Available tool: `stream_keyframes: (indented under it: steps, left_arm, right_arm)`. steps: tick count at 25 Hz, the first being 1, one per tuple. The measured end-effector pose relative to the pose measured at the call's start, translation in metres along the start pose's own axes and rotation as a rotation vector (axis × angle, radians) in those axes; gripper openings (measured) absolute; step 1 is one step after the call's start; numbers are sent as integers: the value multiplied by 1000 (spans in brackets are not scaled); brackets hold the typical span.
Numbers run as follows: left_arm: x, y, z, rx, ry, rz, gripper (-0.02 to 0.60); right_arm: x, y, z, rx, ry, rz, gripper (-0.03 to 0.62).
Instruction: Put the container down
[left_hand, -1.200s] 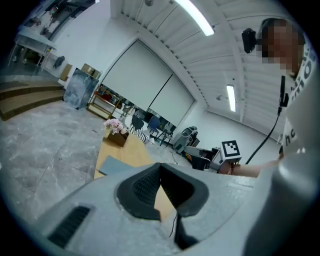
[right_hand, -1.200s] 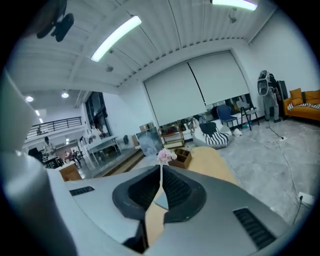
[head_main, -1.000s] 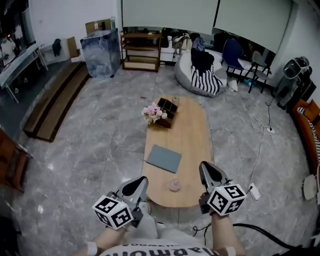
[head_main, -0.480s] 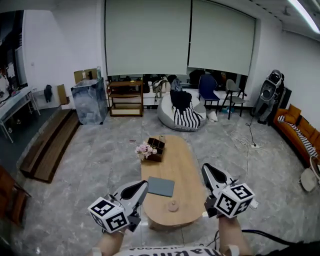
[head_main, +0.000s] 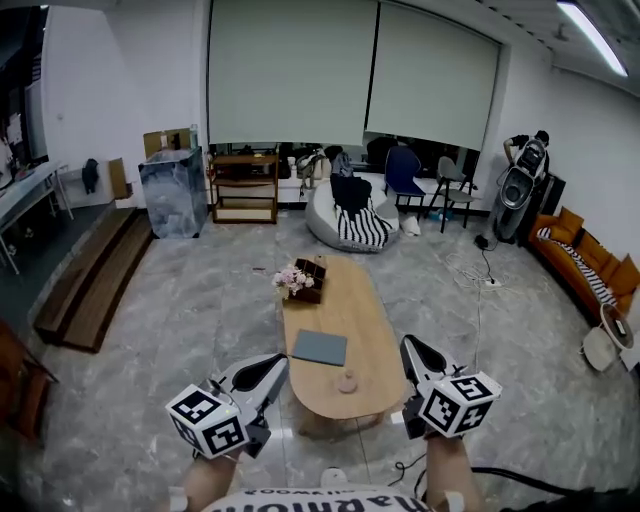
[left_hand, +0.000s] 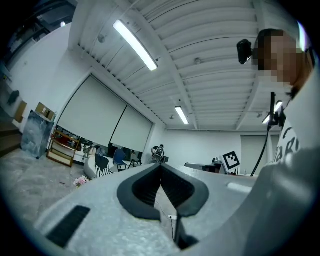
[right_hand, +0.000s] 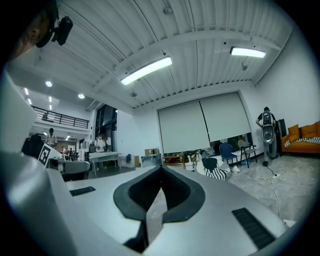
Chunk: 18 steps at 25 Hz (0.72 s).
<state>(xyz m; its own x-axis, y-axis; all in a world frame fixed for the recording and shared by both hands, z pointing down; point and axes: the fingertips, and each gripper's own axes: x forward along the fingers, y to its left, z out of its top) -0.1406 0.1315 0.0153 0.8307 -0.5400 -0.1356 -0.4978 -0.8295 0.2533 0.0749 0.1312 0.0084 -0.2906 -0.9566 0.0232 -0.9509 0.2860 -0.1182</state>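
The container (head_main: 347, 382), a small round pale pot with a knobbed top, is standing on the near end of the oval, smooth light-wood worktop (head_main: 370, 315), touching neither tongs. Beyond it a flat grey rectangular mat (head_main: 320, 347) is lying, and at the far end a dark compartmented box (head_main: 312, 283) is sitting with pale pink flowers (head_main: 291, 279) at its left side; what its compartments are holding is too small to tell. The left tongs (head_main: 277, 361) and right tongs (head_main: 408, 344), speckled grey shells with black pads, are hovering off the worktop's near corners, one on each side, pointing forward about level over the glossy grey marbled floor (head_main: 190, 300). In each gripper view the curved pads (left_hand: 137, 192) are meeting at the tip, so both tongs are clenched with nothing between them.
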Motion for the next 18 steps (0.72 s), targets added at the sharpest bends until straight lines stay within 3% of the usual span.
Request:
stream_keyframes:
  steps: [9,18]
  left_arm:
    - [-74,-27,-43,-80,63,-16,14]
    - [-97,-40,-49,-107,73,-16,15]
  right_arm:
    - [-59,43,-56,58,81,-64,12]
    - [-88,54,-67,75,115,-93,12]
